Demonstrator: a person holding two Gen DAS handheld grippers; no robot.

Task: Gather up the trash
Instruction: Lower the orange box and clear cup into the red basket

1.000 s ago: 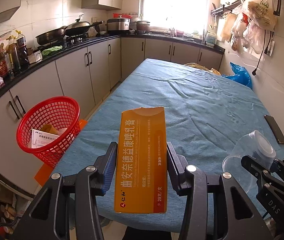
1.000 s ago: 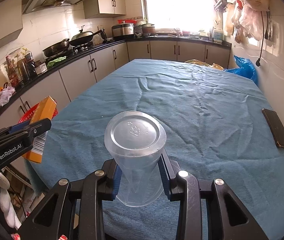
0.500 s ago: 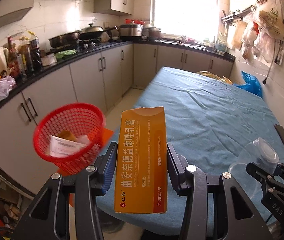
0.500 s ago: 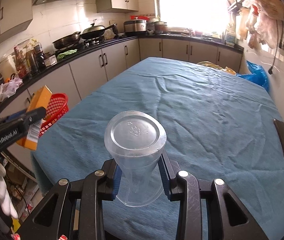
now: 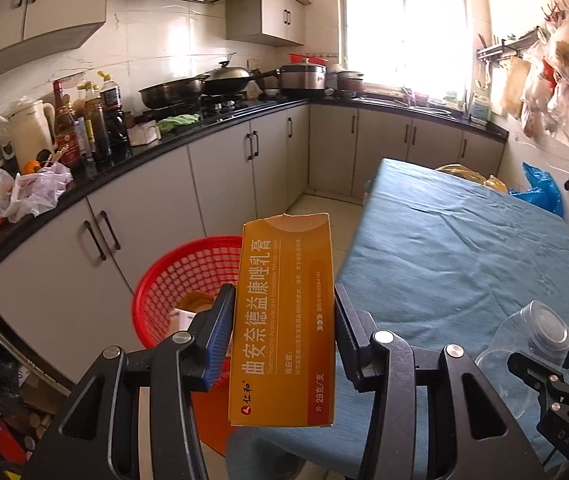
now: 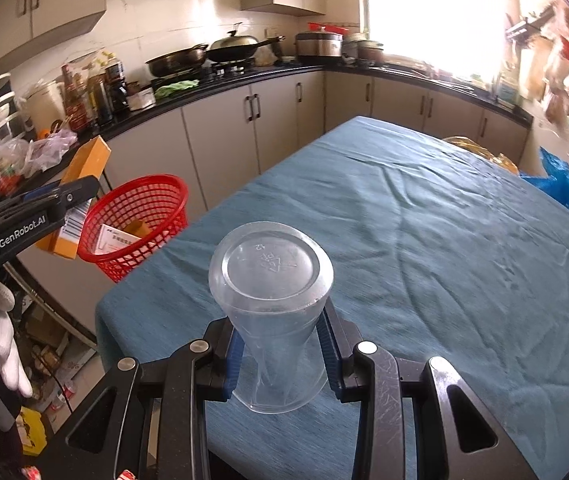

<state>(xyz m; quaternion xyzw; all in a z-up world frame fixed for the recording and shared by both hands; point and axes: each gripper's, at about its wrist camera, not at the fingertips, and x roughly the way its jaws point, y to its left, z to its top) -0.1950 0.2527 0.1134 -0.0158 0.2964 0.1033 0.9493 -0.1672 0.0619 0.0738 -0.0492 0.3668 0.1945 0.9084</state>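
Two pieces of trash are in hand at once. The left gripper (image 5: 282, 322) is clamped on an orange carton (image 5: 282, 320) held upright beside the surface (image 5: 464, 248), with the red basket (image 5: 164, 280) just behind and below it; paper and a box already lie inside the basket. The right gripper (image 6: 280, 344) squeezes a clear plastic cup (image 6: 270, 276), base toward the camera, its wall pinched and creased, held over the near end of the blue-clothed surface. I judge the step to be carrying the carton to the basket; next, it needs bringing over the rim before the jaws release, then the cup follows.
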